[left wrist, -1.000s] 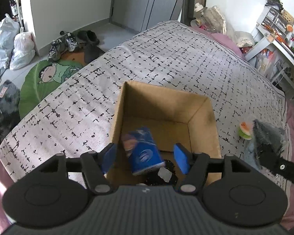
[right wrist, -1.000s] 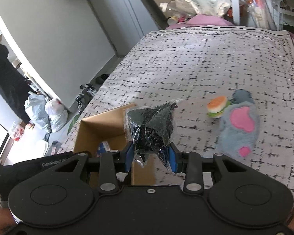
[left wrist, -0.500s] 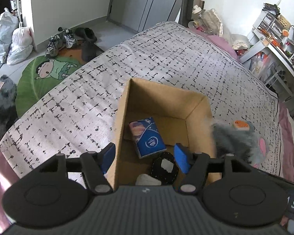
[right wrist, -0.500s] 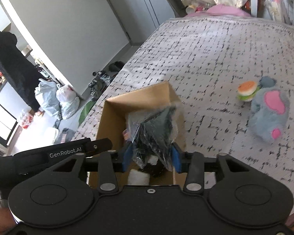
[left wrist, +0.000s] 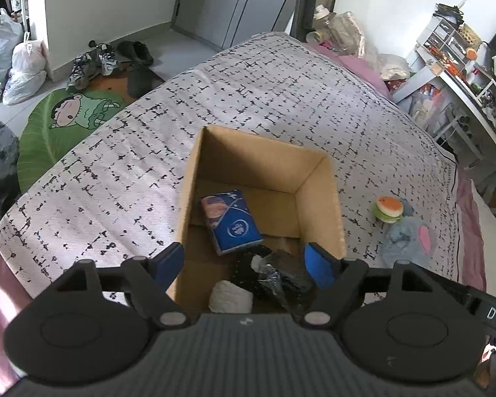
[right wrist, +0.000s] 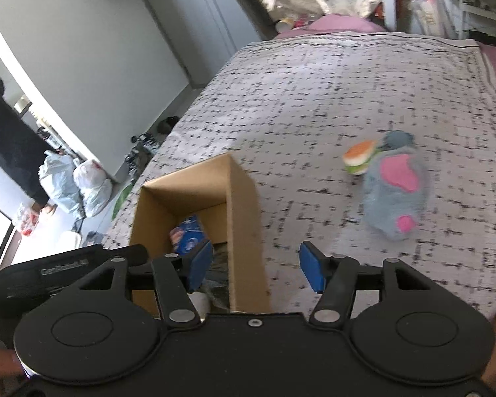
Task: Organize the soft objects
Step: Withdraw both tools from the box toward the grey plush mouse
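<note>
two claws hung over the open brown cardboard box (left wrist: 317,198) on the bed (left wrist: 248,99). the left claw (left wrist: 244,261) was spreading, nothing between its pads. the right claw (right wrist: 256,266) was spreading too, empty, astride the box wall. the black plastic-wrapped bundle (left wrist: 281,278) lay inside the box beside the blue tissue pack (left wrist: 231,221). the grey-and-pink plush toy (right wrist: 395,192) and the small burger toy (right wrist: 358,157) lay on the bed, beside the box.

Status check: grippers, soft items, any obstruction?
Left gripper and right gripper empty, jaws opening. Black plastic bag in cardboard box. Grey plush, burger toy on bed, path unobstructed.
</note>
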`<state>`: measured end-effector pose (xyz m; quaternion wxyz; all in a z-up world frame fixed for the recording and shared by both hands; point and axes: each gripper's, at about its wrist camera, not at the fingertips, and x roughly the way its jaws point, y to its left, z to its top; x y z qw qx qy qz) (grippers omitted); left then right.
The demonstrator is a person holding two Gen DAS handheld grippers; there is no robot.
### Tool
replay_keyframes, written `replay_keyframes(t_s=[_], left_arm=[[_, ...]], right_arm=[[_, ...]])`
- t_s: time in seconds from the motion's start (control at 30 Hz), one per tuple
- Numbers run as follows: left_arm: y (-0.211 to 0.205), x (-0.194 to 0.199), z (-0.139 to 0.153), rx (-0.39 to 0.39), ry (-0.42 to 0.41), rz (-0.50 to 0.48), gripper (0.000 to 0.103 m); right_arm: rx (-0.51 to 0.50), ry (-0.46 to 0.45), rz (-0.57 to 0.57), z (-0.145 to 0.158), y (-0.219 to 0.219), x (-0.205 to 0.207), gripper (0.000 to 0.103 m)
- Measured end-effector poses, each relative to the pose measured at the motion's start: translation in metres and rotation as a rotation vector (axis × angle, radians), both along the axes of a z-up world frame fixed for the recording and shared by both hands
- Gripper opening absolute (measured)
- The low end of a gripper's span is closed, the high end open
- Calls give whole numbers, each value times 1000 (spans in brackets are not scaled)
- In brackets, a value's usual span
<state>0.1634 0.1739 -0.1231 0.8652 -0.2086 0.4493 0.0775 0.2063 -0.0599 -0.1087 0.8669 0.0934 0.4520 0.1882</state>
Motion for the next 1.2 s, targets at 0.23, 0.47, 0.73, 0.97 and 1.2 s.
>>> replay_keyframes(t_s=[0.23,0.47,0.73,0.97,1.2], left_arm=[[-20,2,5,8,0,-30,80],[-39,6,12,12,-11,-52,80],[-60,13,20,25,-32,-63,80],[-81,21,24,27,-49,-81,80],[-97,34,21,13,-51,-77,80]], right_arm=[[-1,-8,-53,2,-32,1,59],[6,-23,-78,7,-55,3,59],[13,-62,-91,20,-73,10,53],[11,-81,-65,30,-82,27,49],[16,-75,-46,34,-89,48,49]])
